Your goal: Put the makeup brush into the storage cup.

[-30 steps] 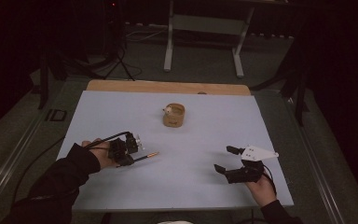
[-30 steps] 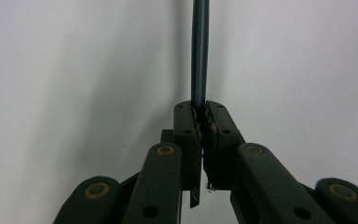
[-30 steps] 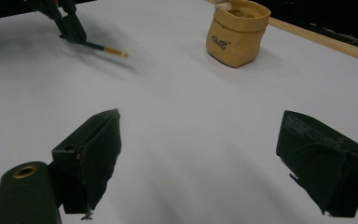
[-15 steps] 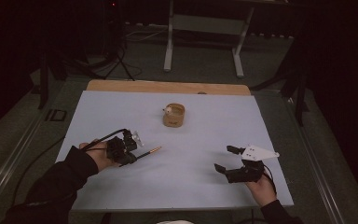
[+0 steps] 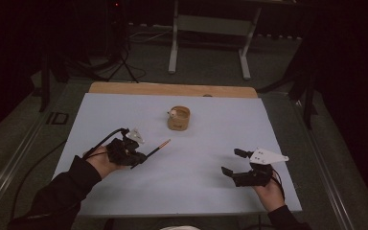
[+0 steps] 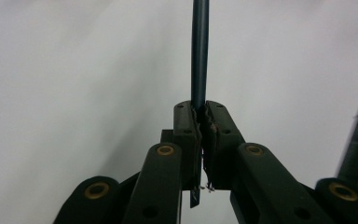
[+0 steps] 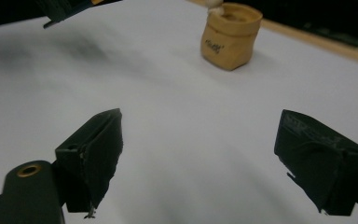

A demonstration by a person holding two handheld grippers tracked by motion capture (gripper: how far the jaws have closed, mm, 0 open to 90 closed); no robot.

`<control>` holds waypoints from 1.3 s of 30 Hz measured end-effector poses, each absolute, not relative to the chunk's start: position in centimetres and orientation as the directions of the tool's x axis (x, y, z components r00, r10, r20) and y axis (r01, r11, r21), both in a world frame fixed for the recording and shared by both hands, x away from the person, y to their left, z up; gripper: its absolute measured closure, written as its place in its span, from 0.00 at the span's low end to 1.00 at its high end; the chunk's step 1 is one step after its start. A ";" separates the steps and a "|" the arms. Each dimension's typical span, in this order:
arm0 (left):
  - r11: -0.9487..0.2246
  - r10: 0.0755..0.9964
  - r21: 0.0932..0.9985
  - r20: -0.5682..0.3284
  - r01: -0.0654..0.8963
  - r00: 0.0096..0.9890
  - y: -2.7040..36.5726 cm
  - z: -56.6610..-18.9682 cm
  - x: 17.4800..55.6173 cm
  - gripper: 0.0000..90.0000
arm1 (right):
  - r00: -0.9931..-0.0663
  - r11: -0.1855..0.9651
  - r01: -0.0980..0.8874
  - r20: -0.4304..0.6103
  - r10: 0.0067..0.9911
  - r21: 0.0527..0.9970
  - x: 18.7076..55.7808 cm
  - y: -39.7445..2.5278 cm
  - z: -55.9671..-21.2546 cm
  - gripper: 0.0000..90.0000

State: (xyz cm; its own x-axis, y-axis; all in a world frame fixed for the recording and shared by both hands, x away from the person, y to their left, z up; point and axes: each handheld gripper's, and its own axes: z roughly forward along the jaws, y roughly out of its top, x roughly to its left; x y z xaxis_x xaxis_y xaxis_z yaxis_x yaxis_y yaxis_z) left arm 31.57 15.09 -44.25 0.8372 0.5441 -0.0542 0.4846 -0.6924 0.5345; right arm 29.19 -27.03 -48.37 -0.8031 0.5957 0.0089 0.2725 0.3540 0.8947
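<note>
a thin dark pencil (image 5: 155, 147) (coppery tip), slanting off the table toward the tan cup (image 5: 178, 118).

The high view looks down and forward from the near edge of the table (image 5: 211, 191). The right gripper view sits low, facing the far edge, sharing the tan pot (image 7: 230, 35). The left gripper view hugs its own jaws.

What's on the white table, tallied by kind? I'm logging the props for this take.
Pens or pencils: 1, a dark pen clamped in the left gripper
Holders: 1, a tan pouch-like cup
Grippers: 2, the right gripper open and empty
Total: 4
</note>
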 end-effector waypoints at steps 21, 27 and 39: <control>-0.444 0.627 0.716 -0.180 0.538 0.758 14.7 -45.8 29.6 0.95 | -0.757 0.318 0.335 0.052 0.652 0.887 29.3 -27.4 -48.1 0.17; -0.346 0.640 0.766 -0.229 0.541 0.733 14.0 -46.0 29.0 0.95 | -0.764 0.328 0.333 0.049 0.643 0.884 29.2 -27.2 -48.1 0.18; -0.270 0.653 0.839 -0.201 0.472 0.730 13.5 -46.5 28.4 0.95 | -0.767 0.312 0.321 0.052 0.639 0.894 29.1 -27.2 -47.9 0.17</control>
